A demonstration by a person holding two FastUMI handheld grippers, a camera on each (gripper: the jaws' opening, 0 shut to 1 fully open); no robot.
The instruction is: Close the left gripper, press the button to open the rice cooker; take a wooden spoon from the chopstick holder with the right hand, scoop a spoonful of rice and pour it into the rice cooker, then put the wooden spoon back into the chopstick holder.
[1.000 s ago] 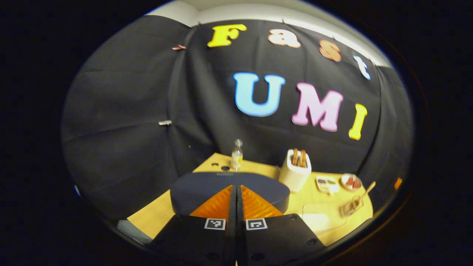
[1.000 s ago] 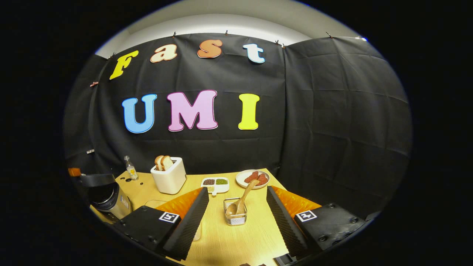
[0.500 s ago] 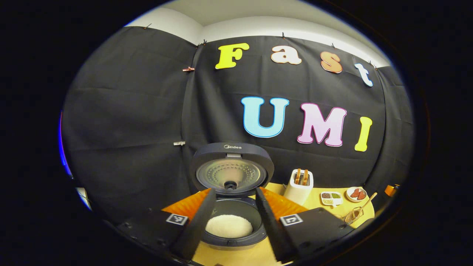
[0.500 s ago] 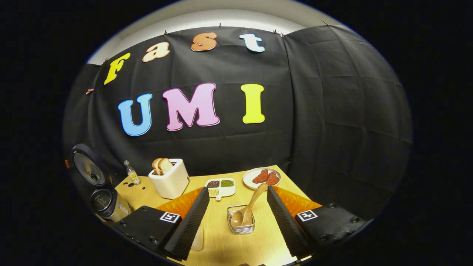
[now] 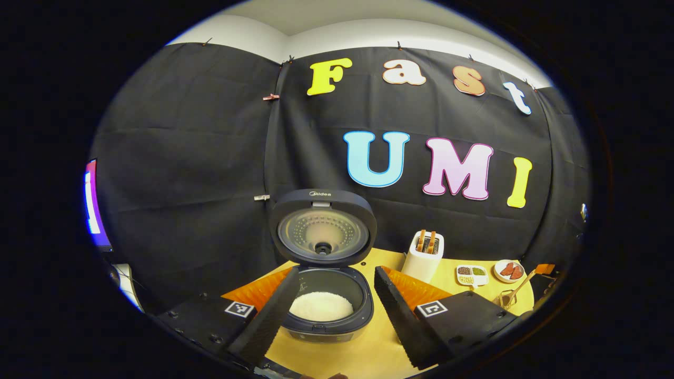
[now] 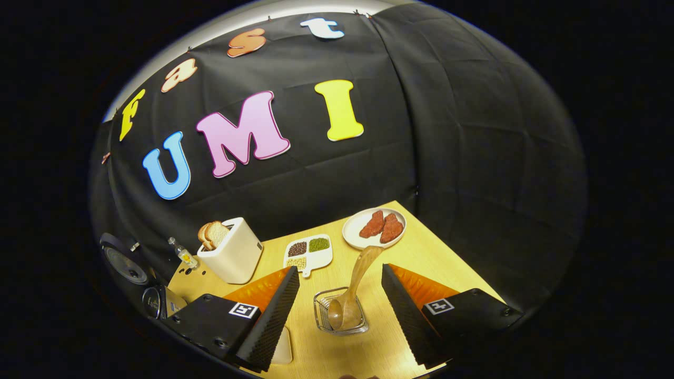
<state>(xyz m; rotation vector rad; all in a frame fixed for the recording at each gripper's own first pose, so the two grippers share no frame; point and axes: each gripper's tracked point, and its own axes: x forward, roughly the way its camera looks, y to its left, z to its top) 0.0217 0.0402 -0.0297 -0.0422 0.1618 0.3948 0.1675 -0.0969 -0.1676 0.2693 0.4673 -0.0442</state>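
Observation:
The dark rice cooker (image 5: 326,316) stands with its lid (image 5: 322,234) raised, and white rice (image 5: 321,306) lies in its pot. My left gripper (image 5: 336,273) is open just in front of it, one finger on either side of the pot and clear of it. In the right gripper view a wooden spoon (image 6: 354,287) leans bowl-down in a wire chopstick holder (image 6: 341,316). My right gripper (image 6: 339,271) is open, and the holder and spoon sit between its fingers untouched. The cooker (image 6: 150,295) also shows at the far left of that view.
A white toaster (image 6: 231,250) with bread, a small bottle (image 6: 181,252), a divided dish of grains (image 6: 308,251) and a plate of red meat (image 6: 375,227) line the back of the wooden table (image 6: 421,252). A pale container (image 6: 283,345) peeks from behind my right gripper's left finger.
The left gripper went from shut over the closed lid to open and drew back. The lid has swung up. The right gripper moved closer to the spoon holder and tilted down.

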